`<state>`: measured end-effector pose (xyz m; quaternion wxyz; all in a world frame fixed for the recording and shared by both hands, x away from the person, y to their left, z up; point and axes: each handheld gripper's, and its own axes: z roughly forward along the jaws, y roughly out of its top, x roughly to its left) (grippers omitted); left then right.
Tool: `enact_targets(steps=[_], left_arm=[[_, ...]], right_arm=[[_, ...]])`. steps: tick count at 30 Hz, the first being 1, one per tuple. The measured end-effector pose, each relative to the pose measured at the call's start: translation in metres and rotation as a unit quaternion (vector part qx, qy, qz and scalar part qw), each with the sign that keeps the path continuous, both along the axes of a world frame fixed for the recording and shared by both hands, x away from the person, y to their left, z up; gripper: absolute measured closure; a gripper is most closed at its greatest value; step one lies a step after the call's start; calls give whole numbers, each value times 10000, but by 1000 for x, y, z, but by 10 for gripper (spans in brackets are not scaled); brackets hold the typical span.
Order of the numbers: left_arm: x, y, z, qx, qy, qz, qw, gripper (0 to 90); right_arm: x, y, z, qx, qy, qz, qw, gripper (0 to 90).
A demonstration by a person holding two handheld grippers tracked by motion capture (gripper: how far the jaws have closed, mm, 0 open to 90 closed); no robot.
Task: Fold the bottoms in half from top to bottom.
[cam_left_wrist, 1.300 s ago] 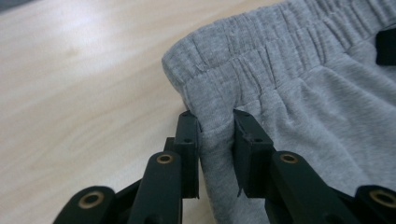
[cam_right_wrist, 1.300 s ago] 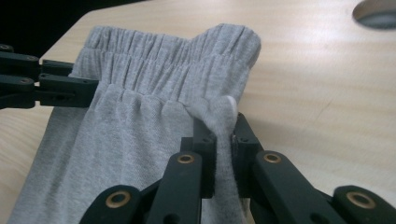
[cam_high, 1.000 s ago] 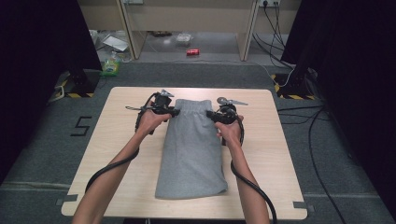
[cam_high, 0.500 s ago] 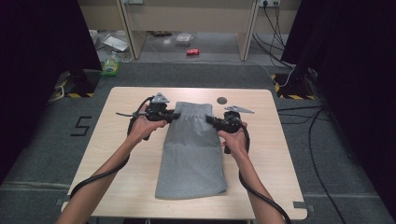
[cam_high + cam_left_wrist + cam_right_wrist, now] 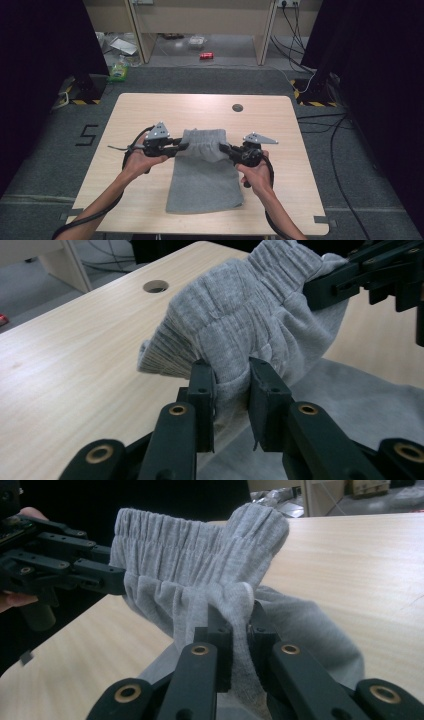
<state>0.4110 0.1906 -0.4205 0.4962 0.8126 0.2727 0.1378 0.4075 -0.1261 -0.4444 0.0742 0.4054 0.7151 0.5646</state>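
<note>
High view: left gripper (image 5: 181,146) and right gripper (image 5: 225,148) clamped on grey ribbed-waistband fleece garment (image 5: 205,175), folding. Risk of thin pinch slipping, dropping the waistband crooked.

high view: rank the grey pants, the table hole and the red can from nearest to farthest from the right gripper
1. grey pants: waistband pinched in the right gripper.
2. table hole: on the tabletop, beyond the gripper.
3. red can: on the floor past the table's far edge.
</note>
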Motion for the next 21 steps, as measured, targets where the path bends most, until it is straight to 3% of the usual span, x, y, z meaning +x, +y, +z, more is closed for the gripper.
enact_targets(steps=[6,9,13,21], left_arm=[[-31,6,-19,-11,68,-277,9996,731],[-42,9,-32,50,137,-334,9993,728],[-50,12,-44,1,239,-361,9991,727],[-58,11,-55,-20,351,-417,9985,717]], right_arm=[[-34,-1,-9,-111,-48,143,9998,853],[-45,-1,-17,-327,-55,198,9993,850],[-55,-1,-25,-427,16,276,9987,839],[-66,1,-33,-592,114,346,9976,795]])
